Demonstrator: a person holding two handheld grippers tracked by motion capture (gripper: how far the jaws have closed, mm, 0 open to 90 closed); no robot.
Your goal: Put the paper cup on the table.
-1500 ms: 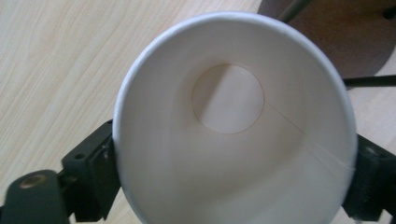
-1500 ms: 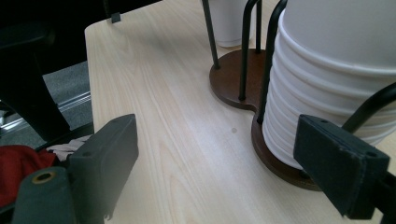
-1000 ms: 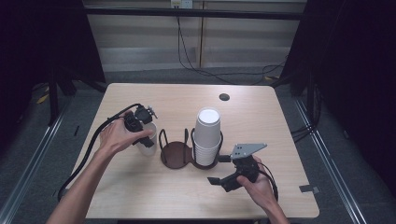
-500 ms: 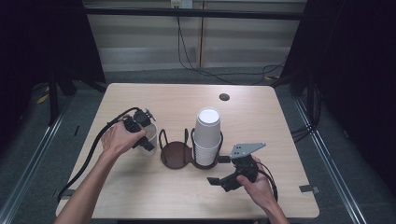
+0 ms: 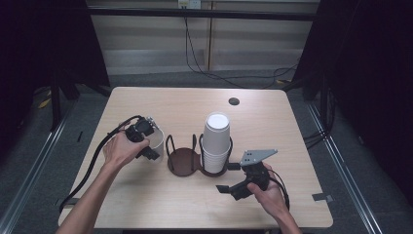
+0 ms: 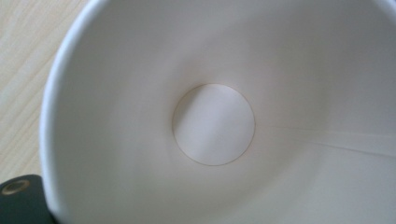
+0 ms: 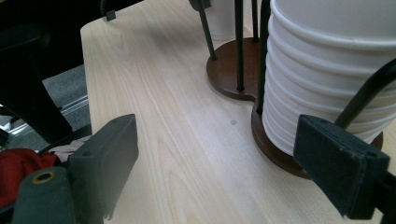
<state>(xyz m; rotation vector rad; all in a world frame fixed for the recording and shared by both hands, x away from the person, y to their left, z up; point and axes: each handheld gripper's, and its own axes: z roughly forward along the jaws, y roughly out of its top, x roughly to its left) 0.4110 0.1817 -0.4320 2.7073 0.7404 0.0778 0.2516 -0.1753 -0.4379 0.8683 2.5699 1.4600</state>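
Little has shifted over the past second: the left gripper (image 5: 144, 141), held at the left of the pale wooden table (image 5: 160, 105), has edged only slightly with its single white paper cup (image 5: 155, 140), which sits just left of the dark brown two-ring cup holder (image 5: 184, 161). On that holder's right ring stands the tall stack of upturned white paper cups (image 5: 216, 144); its left ring is bare. Near the table's front edge the right gripper (image 5: 239, 183) rests beside the stack, its black jaws spread wide and holding nothing, as its own view confirms. The left gripper view looks straight down into the single cup (image 6: 213, 124), rim close to the lens, so the jaws appear to be pinching its wall, though the contact itself is hidden. The job in hand looks to be seating this cup in the free ring: best done by keeping the pinch light so the thin wall does not crease, lifting clear of the wire uprights, centring over the ring, and lowering it straight.
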